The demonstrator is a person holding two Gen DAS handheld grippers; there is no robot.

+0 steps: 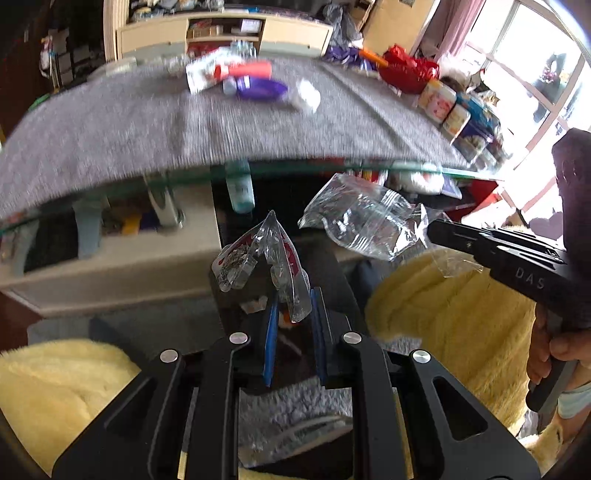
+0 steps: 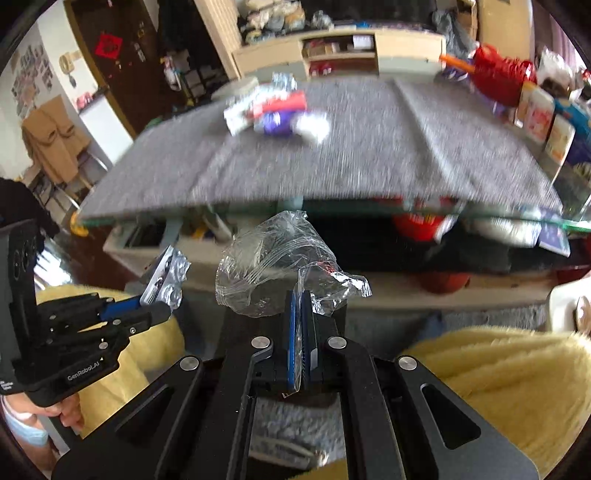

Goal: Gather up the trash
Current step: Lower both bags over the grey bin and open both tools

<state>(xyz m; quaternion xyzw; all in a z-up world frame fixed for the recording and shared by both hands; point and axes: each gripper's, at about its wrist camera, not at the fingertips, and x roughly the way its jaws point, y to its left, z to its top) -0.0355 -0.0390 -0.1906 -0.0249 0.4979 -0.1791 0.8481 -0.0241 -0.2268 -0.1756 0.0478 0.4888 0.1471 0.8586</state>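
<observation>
Our left gripper (image 1: 291, 314) has its blue-padded fingers partly closed on a crumpled clear blister wrapper with red print (image 1: 264, 254), while our right gripper (image 2: 301, 306) has its fingers pinched tight on a crinkled transparent plastic bag (image 2: 273, 266), both held up just off the near edge of the surface. Ahead, the glass-edged surface under a grey cloth (image 1: 147, 133) carries a blurred heap of red, white and purple packets (image 1: 243, 79) at its far side. Jars and boxes (image 1: 458, 114) line its right edge, with a cream shelf unit (image 1: 225, 31) behind and a bright window (image 1: 535, 66) to the right.
</observation>
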